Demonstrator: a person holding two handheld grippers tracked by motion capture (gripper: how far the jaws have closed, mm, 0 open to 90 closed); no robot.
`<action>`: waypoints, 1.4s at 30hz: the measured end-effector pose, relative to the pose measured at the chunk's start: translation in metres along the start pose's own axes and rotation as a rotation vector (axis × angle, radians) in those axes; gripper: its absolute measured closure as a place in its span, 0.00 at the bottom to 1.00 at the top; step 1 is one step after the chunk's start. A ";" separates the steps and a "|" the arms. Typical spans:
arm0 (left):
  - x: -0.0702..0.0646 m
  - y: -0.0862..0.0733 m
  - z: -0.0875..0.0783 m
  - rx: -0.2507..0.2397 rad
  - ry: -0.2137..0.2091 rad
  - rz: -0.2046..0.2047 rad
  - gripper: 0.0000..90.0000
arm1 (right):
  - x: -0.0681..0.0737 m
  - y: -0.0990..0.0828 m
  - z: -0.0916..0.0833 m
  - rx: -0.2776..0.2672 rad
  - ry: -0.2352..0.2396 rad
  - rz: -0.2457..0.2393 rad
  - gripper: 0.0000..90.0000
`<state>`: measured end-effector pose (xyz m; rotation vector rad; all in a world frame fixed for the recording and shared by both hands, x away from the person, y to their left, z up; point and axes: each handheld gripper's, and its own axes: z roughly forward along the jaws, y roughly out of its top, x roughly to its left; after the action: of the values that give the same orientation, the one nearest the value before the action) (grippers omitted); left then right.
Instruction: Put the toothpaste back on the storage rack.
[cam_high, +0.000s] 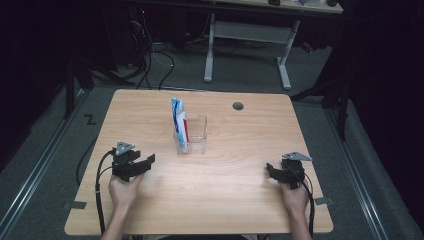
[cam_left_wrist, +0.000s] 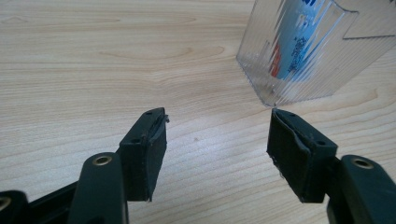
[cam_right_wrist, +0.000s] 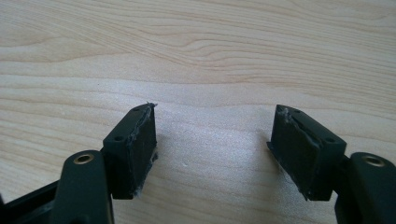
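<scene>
With both grippers, left (cam_high: 145, 163) and right (cam_high: 272, 170), released and empty, the packet (cam_high: 179, 122) in the holder (cam_high: 196, 135) likely awaits a left-gripper reach.

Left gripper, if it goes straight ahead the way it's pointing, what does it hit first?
Probably the clear holder with the packet inside; its near corner sits just ahead, off toward one jaw of the open left gripper.

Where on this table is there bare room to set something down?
Bare wood lies between the clear container and the right gripper, along the near edge between the two hands, and across the table left of the container. It is tightest between the left gripper and the container, which holds an upright packet.
</scene>
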<state>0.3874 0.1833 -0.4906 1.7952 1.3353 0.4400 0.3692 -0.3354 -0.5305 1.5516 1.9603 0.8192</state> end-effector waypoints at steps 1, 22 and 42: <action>0.000 0.000 0.000 0.000 0.000 0.000 0.42 | 0.000 0.000 0.000 0.000 0.000 0.000 0.35; -0.014 -0.007 0.028 0.065 0.032 0.075 0.42 | 0.000 0.000 0.000 0.000 0.000 0.000 0.35; -0.020 -0.011 0.047 0.072 0.087 0.113 0.42 | 0.000 0.000 0.000 -0.001 0.001 -0.003 0.35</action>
<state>0.4058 0.1465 -0.5227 1.9374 1.3278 0.5426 0.3692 -0.3355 -0.5305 1.5478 1.9622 0.8192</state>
